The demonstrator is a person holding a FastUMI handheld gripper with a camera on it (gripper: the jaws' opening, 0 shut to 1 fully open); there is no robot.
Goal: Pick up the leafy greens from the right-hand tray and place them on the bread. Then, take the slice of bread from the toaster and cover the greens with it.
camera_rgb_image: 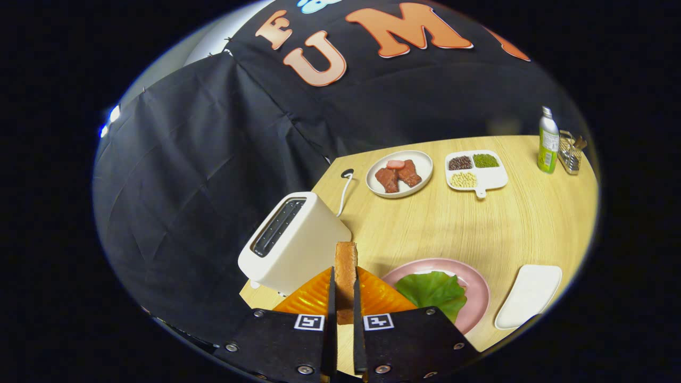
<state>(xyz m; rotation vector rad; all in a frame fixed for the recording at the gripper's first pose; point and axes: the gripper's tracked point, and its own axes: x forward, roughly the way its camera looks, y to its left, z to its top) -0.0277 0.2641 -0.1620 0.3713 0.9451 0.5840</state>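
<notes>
Standing clamped between hand-held gripper (345, 308) fingers: bread slice (346, 266)

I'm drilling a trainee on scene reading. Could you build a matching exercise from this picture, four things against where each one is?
Things:
1. slice of bread
2. leafy greens
3. toaster
4. green bottle

Places:
A. on the pink plate
B. at the table's far corner, beside a wire rack
C. clamped upright in the gripper
D. beside the pinched slice, slots empty

Pairs: 1-C, 2-A, 3-D, 4-B
</notes>
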